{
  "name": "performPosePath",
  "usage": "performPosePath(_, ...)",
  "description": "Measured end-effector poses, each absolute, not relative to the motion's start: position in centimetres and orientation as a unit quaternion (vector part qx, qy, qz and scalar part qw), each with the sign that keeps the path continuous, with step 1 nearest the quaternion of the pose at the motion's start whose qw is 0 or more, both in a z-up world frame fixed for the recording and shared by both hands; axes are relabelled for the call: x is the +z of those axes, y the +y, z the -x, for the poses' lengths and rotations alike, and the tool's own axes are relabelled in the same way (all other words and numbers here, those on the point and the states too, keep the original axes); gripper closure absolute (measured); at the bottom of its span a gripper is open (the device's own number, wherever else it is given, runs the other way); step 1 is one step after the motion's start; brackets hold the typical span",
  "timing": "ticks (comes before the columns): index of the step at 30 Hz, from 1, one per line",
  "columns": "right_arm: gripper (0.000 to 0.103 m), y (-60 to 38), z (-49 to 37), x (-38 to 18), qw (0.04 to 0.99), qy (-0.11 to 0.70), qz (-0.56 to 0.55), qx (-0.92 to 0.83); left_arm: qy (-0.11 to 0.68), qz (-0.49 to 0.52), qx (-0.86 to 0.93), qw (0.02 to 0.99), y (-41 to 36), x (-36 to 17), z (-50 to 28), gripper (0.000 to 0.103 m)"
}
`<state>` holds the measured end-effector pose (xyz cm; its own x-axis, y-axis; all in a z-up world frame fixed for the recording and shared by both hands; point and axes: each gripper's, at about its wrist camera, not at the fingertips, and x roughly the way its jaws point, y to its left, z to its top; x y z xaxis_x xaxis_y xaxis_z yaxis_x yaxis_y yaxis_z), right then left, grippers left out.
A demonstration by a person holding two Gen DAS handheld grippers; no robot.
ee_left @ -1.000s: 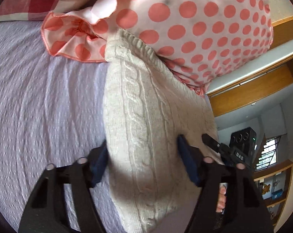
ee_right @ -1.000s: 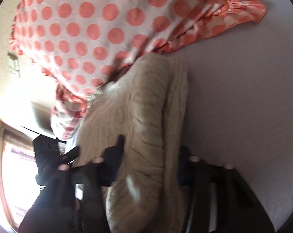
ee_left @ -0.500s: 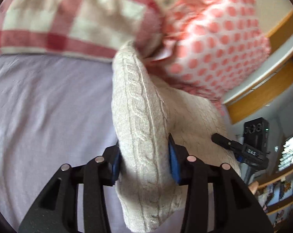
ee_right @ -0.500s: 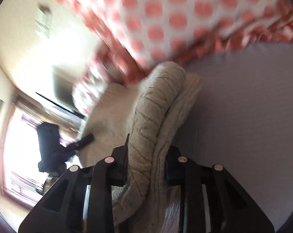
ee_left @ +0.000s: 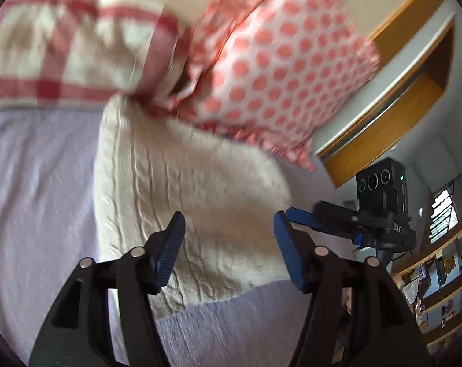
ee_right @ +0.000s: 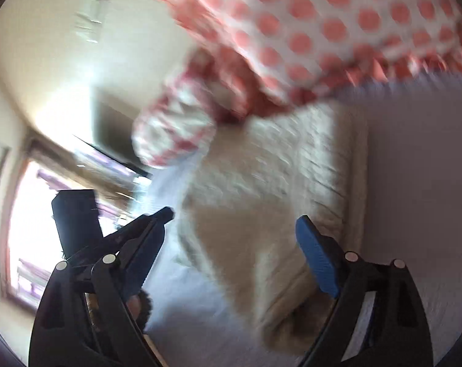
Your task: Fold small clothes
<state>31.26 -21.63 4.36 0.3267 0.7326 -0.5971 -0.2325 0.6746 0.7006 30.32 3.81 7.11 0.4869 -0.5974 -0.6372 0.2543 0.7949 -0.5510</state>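
Observation:
A cream cable-knit sweater [ee_left: 182,180] lies folded on the lilac bedsheet [ee_left: 35,202], its far edge against the pillows. My left gripper [ee_left: 227,244] is open and empty, its blue pads just above the sweater's near part. The right gripper shows at the right of the left wrist view [ee_left: 347,217]. In the right wrist view the same sweater [ee_right: 276,183] lies flat, and my right gripper [ee_right: 234,238] is open and empty above its near end. Both views are blurred.
A polka-dot pillow [ee_left: 276,70] and a red checked pillow [ee_left: 62,52] rest at the head of the bed, touching the sweater's far edge. A wooden headboard shelf [ee_left: 399,98] runs behind. A bright window [ee_right: 26,229] is at left.
Both grippers were shut on the sweater's folded edge half a second ago. Now both have opened and pulled back, and the sweater lies flat on the sheet.

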Motion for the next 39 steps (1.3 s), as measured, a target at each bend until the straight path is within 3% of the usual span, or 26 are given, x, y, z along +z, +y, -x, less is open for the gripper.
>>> performPosePath(3,0.014,-22.3,-32.0,2.0,0.774,0.488,-0.281,0.291,0.439,0.191,-0.229,0.848,2.8,5.8,-31.4,0.045)
performPosePath(6,0.014,-22.9,-30.3,3.7,0.79,0.471,-0.271,0.284,0.43,0.18,-0.228,0.855,2.6,7.2,-29.8,0.039)
performPosePath(10,0.001,-24.2,-24.4,7.2,0.858,0.406,-0.183,0.257,0.412,0.096,-0.181,0.888,3.3,8.9,-24.3,0.015)
performPosePath(13,0.001,-24.4,-20.1,8.3,0.889,0.372,-0.132,0.232,0.415,0.059,-0.123,0.9,4.6,8.1,-20.5,0.004)
performPosePath(23,0.001,-20.2,-16.2,1.9,0.888,0.446,-0.019,0.112,0.437,-0.006,-0.045,0.898,4.4,3.8,-16.9,0.003)
performPosePath(39,0.001,-18.8,-16.6,-0.1,0.884,0.461,0.024,0.072,0.452,-0.014,-0.035,0.891,4.3,2.3,-17.8,0.003)
